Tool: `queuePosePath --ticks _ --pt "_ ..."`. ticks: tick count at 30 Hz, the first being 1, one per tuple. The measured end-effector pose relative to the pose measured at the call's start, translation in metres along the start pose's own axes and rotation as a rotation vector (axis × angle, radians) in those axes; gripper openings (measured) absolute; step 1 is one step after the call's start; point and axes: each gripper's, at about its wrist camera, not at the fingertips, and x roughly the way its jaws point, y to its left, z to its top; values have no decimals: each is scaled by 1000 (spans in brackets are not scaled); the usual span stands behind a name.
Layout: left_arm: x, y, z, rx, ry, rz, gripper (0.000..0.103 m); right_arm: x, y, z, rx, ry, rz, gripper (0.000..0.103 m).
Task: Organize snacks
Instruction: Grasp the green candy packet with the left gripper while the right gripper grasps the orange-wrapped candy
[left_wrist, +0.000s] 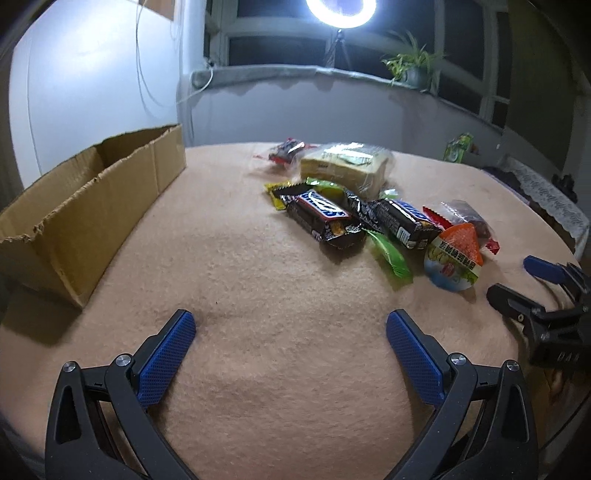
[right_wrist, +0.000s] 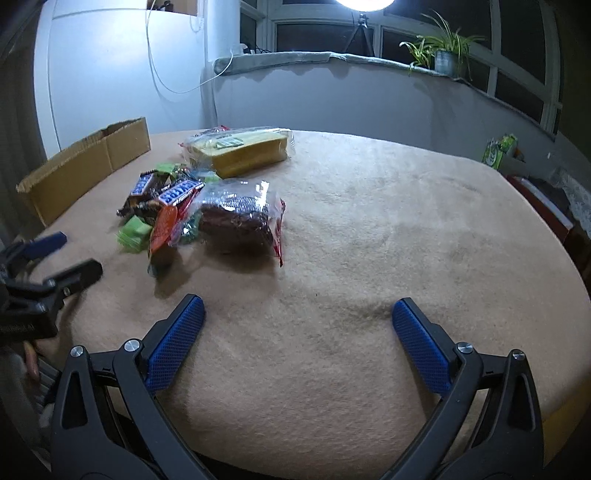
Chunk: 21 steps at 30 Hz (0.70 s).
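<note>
A pile of snacks lies on the beige cloth-covered table (left_wrist: 258, 280): two dark chocolate bars (left_wrist: 323, 218) (left_wrist: 404, 221), a jelly cup (left_wrist: 456, 258) with an orange lid, green wrappers (left_wrist: 391, 258), a bagged yellow cake (left_wrist: 345, 166) and a clear bag of dark snacks (right_wrist: 240, 214). An open cardboard box (left_wrist: 85, 206) stands at the left. My left gripper (left_wrist: 291, 325) is open over bare cloth, short of the pile. My right gripper (right_wrist: 297, 314) is open too, right of the pile, holding nothing. In the left wrist view the right gripper (left_wrist: 517, 277) shows at the right edge.
A window sill with a potted plant (right_wrist: 443, 55) and a ring light on a tripod (left_wrist: 340, 14) stand behind the table. A green carton (right_wrist: 500, 151) sits beyond the far right edge. The table's right half (right_wrist: 424, 221) is bare cloth.
</note>
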Motion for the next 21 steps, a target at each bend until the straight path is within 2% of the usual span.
queuePosePath --ticks 3,6,9,11,13,15,17,19,20,21 --pt "0 4 5 27 26 -35 103 -9 -1 5 50 -63 134 103" --pt "-8 9 9 40 19 -75 103 -6 16 11 14 -59 221 101" --pt "-15 16 12 37 -10 -73 103 2 33 15 -19 -47 268 86" --pt "-15 20 17 14 4 -89 103 10 43 18 -35 -41 294 82" --pt "-16 19 20 9 14 -110 103 13 49 19 -46 -45 299 72" --pt "-16 15 24 22 12 -123 103 14 50 21 -43 -49 315 50" --pt "-12 7 27 48 26 -132 103 13 50 21 -41 -55 310 36" --pt "-6 -3 29 68 42 -164 102 13 49 21 -38 -54 333 27" --pt "-2 -9 31 76 56 -190 97 11 49 20 -40 -59 335 21" --pt "1 -15 33 80 70 -210 93 11 47 20 -40 -62 330 20"
